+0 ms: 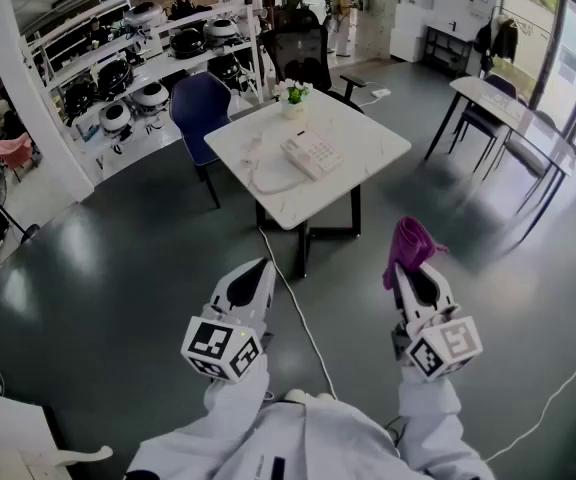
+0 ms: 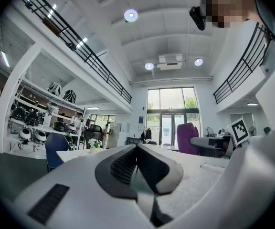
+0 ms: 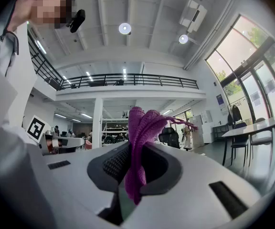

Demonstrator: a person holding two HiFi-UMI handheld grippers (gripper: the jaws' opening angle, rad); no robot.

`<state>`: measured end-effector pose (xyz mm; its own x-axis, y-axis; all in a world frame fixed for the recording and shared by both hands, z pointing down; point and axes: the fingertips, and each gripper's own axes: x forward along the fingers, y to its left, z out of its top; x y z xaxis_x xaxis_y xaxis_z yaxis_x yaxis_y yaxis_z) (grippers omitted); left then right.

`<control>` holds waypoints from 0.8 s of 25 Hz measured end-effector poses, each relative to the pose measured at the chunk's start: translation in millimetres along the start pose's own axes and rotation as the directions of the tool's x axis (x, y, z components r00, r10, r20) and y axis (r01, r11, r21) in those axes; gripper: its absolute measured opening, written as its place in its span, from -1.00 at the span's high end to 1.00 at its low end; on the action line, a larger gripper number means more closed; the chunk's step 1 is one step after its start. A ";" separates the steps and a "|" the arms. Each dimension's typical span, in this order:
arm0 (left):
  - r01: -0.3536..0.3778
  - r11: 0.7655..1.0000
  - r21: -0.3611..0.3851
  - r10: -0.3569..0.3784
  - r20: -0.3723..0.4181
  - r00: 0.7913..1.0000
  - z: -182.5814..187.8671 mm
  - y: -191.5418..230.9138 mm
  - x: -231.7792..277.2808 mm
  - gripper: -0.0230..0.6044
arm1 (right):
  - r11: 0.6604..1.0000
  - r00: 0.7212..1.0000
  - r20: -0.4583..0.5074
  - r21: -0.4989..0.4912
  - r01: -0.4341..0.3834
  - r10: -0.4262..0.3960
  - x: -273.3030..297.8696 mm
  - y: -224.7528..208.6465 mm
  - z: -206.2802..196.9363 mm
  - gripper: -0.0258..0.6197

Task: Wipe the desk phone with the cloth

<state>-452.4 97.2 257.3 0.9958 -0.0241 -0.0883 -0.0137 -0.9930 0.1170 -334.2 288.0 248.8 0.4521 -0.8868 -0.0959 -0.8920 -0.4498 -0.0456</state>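
Observation:
A white desk phone (image 1: 312, 153) lies on a white square table (image 1: 368, 138) ahead of me, its cord (image 1: 263, 182) looping to the left. My right gripper (image 1: 415, 264) is shut on a purple cloth (image 1: 410, 242), which sticks up from between the jaws (image 3: 142, 142). My left gripper (image 1: 255, 271) is shut with nothing in it; its pads meet in the left gripper view (image 2: 136, 163). Both grippers hover over the floor, well short of the table.
A small potted plant (image 1: 293, 96) stands at the table's far edge. A blue chair (image 1: 199, 110) and a black office chair (image 1: 301, 56) stand behind it. Shelves with helmets (image 1: 138, 68) line the left. Another table (image 1: 513, 118) is at right. A cable (image 1: 293, 308) runs across the dark floor.

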 end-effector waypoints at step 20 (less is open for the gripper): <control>-0.004 1.000 -0.019 0.004 -0.007 1.000 -12.9 -15.0 41.8 0.94 | 0.999 1.000 0.001 0.035 0.012 -0.012 2.3 -50.7 -5.6 0.83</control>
<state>-409.4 112.6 264.6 0.9963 -0.0276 -0.0811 -0.0164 -0.9905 0.1365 -287.9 308.2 256.4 0.4624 -0.8814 -0.0964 -0.8862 -0.4560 -0.0819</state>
